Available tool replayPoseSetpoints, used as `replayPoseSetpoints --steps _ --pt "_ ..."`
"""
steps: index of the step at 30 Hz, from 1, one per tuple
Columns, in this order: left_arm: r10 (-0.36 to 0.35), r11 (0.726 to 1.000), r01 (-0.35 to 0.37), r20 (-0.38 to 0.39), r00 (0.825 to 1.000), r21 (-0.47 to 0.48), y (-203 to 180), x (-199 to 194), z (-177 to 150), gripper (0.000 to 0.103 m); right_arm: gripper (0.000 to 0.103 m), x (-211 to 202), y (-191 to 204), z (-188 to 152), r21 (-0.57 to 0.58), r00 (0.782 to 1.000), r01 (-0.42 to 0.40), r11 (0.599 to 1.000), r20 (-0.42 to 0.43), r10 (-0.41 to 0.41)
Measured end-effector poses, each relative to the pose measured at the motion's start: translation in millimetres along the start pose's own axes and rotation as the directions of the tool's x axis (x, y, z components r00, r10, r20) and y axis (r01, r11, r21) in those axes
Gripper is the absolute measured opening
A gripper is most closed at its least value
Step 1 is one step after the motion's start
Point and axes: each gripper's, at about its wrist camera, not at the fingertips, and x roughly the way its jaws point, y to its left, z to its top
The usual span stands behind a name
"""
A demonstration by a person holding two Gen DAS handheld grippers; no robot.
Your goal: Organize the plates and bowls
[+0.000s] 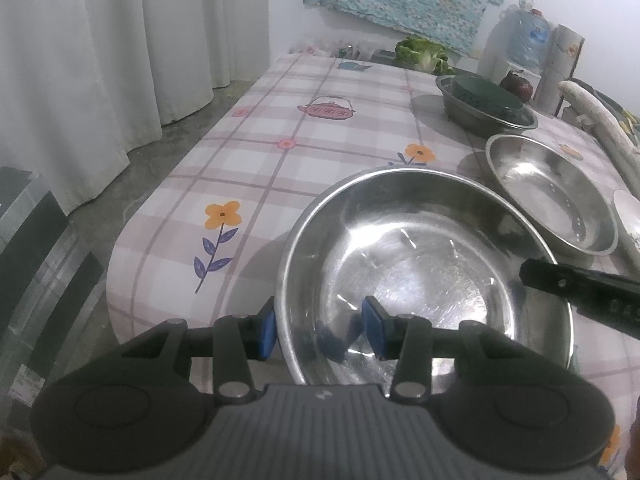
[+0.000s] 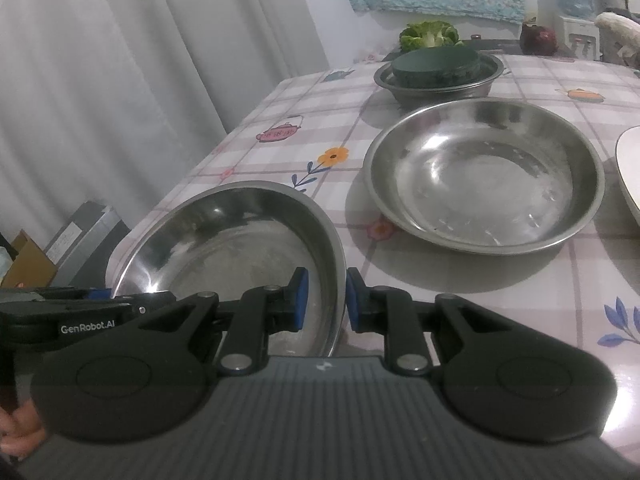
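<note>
A large steel bowl [image 1: 424, 276] sits at the near edge of a checked tablecloth [image 1: 280, 128]. The right gripper [image 2: 326, 300] is clamped on its right rim. The left gripper [image 1: 318, 332] straddles the near rim with its fingers apart, not pressing. A second steel bowl [image 2: 484, 176] sits just beyond, empty. Farther back, a third bowl [image 2: 440, 80] holds a dark green lid-like disc [image 2: 436, 65]. A white dish [image 2: 630, 172] is cut off at the right. Lettuce [image 2: 430, 34] lies at the far end.
</note>
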Motion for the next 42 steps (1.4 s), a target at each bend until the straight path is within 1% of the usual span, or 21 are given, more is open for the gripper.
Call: replayPoseSetpoints --steps 23,35,42 --pt "0.002 1.000 -0.002 0.001 1.000 0.029 -12.7 -4.6 3.7 0.045 0.021 -14.7 -3.0 4.9 0.017 1.000 0.012 1.000 0.016 -0.012" --pt "0.004 0.999 -0.003 -0.031 1.000 0.038 -14.6 7.5 -8.2 0.045 0.021 -6.3 -10.1 -6.0 0.024 1.000 0.021 0.999 -0.011 -0.020" --pt "0.015 0.997 -0.014 -0.009 1.000 0.071 -17.0 7.6 -15.5 0.048 0.021 -6.1 -14.3 -10.1 0.028 1.000 0.005 1.000 -0.005 -0.005"
